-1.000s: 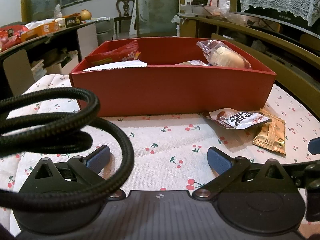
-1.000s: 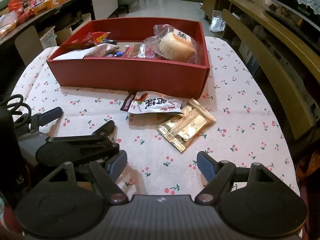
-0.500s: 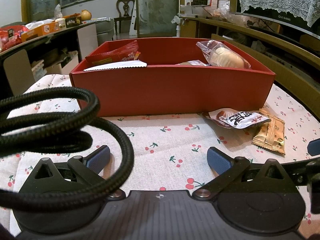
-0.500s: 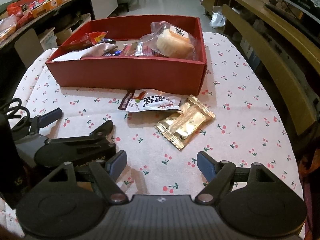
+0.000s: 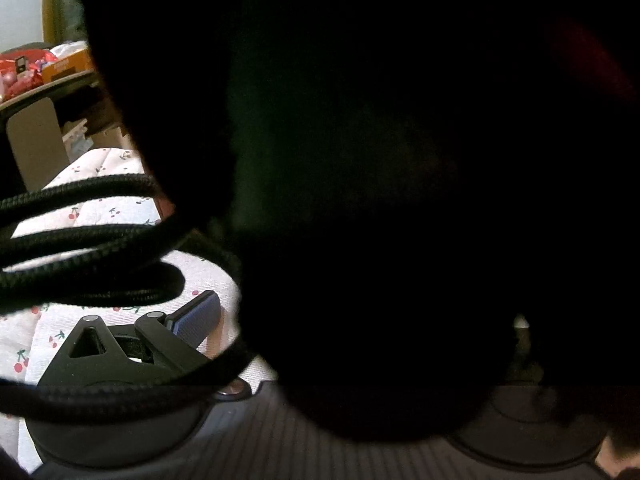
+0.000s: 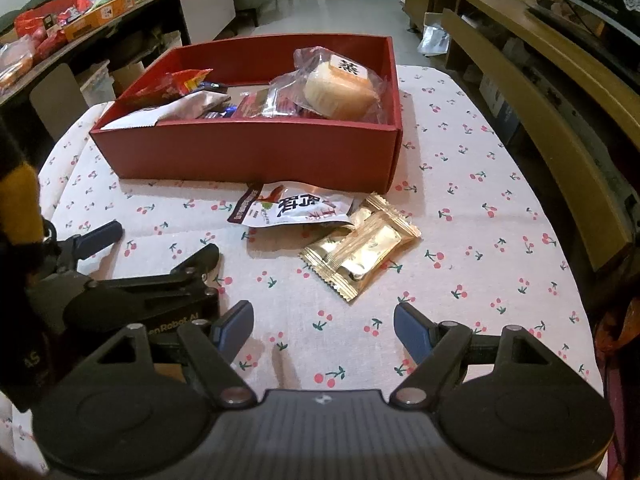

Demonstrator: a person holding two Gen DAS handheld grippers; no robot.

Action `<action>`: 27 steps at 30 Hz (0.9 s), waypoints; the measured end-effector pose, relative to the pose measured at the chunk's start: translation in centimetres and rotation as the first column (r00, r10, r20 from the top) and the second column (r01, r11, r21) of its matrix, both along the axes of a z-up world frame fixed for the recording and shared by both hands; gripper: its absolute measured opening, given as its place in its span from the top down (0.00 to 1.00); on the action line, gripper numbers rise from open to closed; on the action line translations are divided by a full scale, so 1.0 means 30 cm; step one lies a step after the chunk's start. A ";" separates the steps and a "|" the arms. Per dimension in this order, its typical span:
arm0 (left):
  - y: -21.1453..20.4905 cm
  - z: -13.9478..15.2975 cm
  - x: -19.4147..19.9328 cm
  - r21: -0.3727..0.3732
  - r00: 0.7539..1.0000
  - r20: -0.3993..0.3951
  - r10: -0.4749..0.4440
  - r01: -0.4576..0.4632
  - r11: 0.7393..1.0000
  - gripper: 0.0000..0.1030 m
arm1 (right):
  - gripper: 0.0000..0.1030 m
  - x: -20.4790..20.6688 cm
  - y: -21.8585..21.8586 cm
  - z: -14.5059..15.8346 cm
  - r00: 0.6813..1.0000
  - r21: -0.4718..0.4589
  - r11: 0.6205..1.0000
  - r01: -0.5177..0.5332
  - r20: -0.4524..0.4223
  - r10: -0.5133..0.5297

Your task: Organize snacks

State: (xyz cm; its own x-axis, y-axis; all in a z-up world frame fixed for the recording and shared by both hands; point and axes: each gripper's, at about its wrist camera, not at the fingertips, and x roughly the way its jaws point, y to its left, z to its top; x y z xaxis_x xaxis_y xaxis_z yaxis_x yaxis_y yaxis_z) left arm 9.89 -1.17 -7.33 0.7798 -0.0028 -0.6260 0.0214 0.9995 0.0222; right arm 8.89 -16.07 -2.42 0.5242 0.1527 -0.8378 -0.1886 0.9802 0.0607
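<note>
My right claw (image 6: 323,330) hovers open and empty above the tablecloth (image 6: 460,208), lined up toward two loose snack packets, one white (image 6: 294,205) and one gold (image 6: 360,248), lying just outside the red box (image 6: 248,152) where the other snacks sit.

One red box (image 6: 256,152) stands on the bench (image 6: 480,240). Two snack packets lie outside it: one white packet (image 6: 296,206) and one gold packet (image 6: 360,250). Inside the box, one wrapped bun (image 6: 340,88), one red packet (image 6: 176,84) and one white-grey packet (image 6: 180,110) can be counted; the smaller wrappers between them are too jumbled to number
</note>
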 end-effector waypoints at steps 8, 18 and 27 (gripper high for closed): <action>-0.005 0.005 0.013 0.002 1.000 -0.002 -0.001 0.001 1.000 0.00 | 0.09 0.003 0.011 -0.008 1.000 -0.007 1.000 -0.006 -0.007 0.006; -0.020 0.009 0.029 0.012 1.000 -0.005 -0.002 0.002 1.000 0.00 | 0.08 0.002 0.003 0.000 1.000 0.005 1.000 0.001 -0.003 -0.001; -0.005 -0.004 -0.001 0.012 1.000 -0.004 -0.002 0.002 1.000 0.00 | 0.08 0.013 0.005 0.019 1.000 0.013 1.000 0.025 0.010 -0.026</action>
State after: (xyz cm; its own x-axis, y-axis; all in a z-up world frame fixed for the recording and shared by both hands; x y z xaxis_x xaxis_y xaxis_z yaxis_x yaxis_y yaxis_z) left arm 9.87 -1.32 -7.45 0.7772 0.0036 -0.6293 0.0232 0.9991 0.0345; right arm 9.28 -15.92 -1.85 0.5368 0.1504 -0.8302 -0.1643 0.9838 0.0720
